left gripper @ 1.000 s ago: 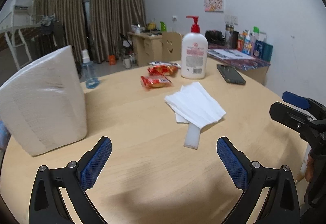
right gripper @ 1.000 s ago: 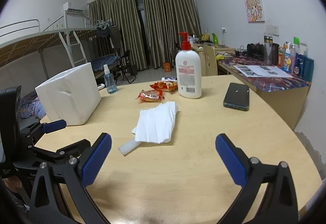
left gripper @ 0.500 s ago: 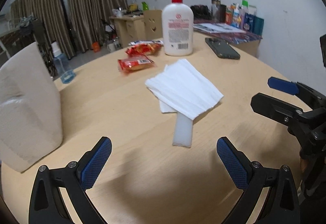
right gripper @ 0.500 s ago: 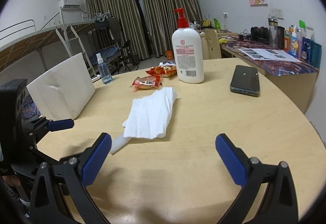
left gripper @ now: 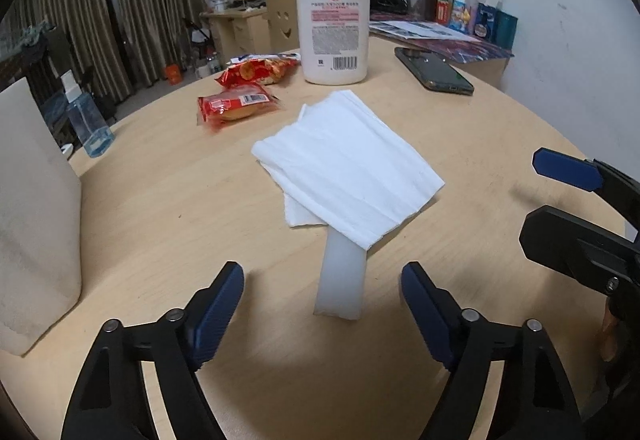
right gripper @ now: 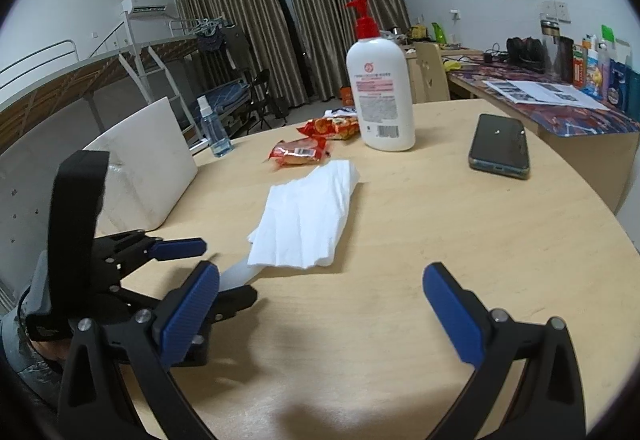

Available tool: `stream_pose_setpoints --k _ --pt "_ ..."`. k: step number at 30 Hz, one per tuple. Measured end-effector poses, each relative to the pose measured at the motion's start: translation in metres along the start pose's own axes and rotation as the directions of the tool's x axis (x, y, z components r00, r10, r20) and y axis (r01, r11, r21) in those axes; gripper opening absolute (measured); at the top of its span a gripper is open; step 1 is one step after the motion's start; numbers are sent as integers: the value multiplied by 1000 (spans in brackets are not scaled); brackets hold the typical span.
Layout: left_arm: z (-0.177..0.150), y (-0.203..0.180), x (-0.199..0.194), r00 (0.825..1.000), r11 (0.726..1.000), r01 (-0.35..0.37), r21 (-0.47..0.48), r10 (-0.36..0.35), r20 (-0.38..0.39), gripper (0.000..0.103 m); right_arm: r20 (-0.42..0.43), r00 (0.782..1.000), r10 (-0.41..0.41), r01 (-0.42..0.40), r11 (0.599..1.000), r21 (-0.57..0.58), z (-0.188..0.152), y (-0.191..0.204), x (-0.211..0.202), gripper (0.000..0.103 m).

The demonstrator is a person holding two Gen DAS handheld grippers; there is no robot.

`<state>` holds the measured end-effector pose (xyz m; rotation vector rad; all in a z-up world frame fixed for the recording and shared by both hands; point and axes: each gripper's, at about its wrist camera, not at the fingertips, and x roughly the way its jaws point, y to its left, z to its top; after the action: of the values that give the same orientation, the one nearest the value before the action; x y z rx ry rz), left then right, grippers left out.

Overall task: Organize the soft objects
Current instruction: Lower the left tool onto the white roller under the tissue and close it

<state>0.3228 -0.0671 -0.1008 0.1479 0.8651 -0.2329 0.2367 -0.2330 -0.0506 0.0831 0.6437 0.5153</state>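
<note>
A stack of white paper tissues [left gripper: 346, 166] lies in the middle of the round wooden table [left gripper: 160, 208], over a translucent white plastic sleeve [left gripper: 341, 280] that sticks out toward me. My left gripper [left gripper: 322, 300] is open and low, its fingers either side of the sleeve's near end, not touching it. The tissues [right gripper: 306, 216] and sleeve [right gripper: 238, 274] also show in the right wrist view. My right gripper [right gripper: 320, 300] is open and empty, above bare table to the right of the tissues. A large white tissue pack [left gripper: 32, 212] stands at the left.
A white pump bottle with a red top [left gripper: 334, 28] stands behind the tissues. Two red snack packets [left gripper: 236, 106] lie to its left. A dark phone [left gripper: 434, 75] lies at the right. A small spray bottle [left gripper: 86, 120] stands at the far left edge.
My left gripper has moved forward and down toward the tissues, and its fingers now flank the sleeve's end. My right gripper has also come forward a little. Both stay open.
</note>
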Motion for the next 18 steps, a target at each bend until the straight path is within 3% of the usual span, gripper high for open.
stream_pose_setpoints --k 7,11,15,18 --pt "2 -4 6 999 999 34 9 -34 -17 70 -5 1000 -3 3 1000 4 1 -1 1 103" --pt "2 -7 4 999 999 52 13 -52 -16 56 -9 1000 9 -9 1000 13 0 -1 2 103" --pt "1 -11 2 998 998 63 26 -62 -9 52 -7 1000 6 -5 1000 16 1 -1 1 103" --pt "0 -11 0 998 997 67 35 -67 -2 36 -8 1000 3 -3 1000 12 0 0 1 103"
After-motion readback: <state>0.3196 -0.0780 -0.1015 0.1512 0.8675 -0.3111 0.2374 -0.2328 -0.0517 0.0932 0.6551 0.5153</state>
